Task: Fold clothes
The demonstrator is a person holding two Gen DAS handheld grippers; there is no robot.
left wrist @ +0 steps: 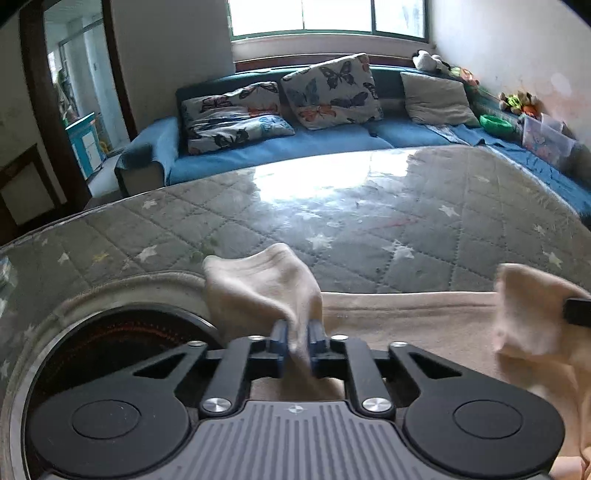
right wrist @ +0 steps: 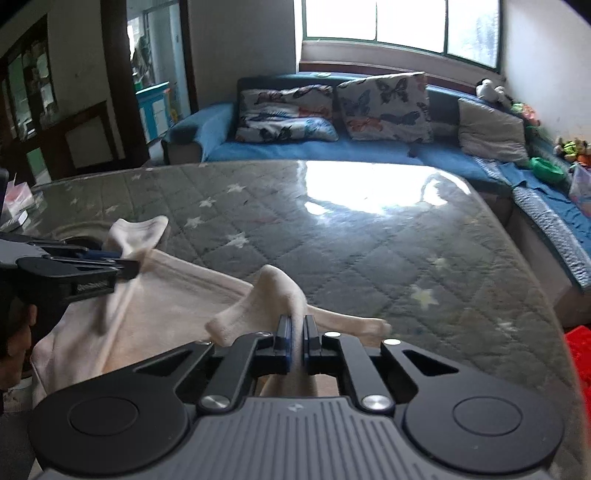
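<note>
Broadly, in order of size. Table (right wrist: 369, 236): large, rounded, covered by a grey quilted cloth with pale stars under a glossy clear sheet that mirrors the window (right wrist: 402, 26). A round dark recess (left wrist: 110, 343) with a metal rim is set into its near left part. Sofa (left wrist: 332, 136): blue, along the far wall below the window, carrying two butterfly-print cushions (left wrist: 332, 90), one plain grey cushion (left wrist: 437, 98), soft toys and a green bowl (left wrist: 496, 123) at its right end. No brand, label or legible writing shows anywhere; a small emblem on each gripper body is too small to read.

Garment (right wrist: 155, 302): cream, soft knit, lying on the near edge of the table, partly bunched and lifted at two points.

Left gripper (left wrist: 298, 332): black with blue pads, jaws closed to a narrow gap and pinching a fold of the garment. The cloth rises from between the pads in a peak ahead of the fingers and falls back under the body. In the right wrist view the same gripper (right wrist: 129, 264) enters from the left, clamped on the garment's far left corner.

Right gripper (right wrist: 295, 334): same make, jaws likewise pressed together on a fold of the garment's right edge. A peak of cloth stands just beyond the fingertips; the remainder spreads left toward the other gripper.

A person's hand (right wrist: 14, 339) shows at the left margin.
</note>
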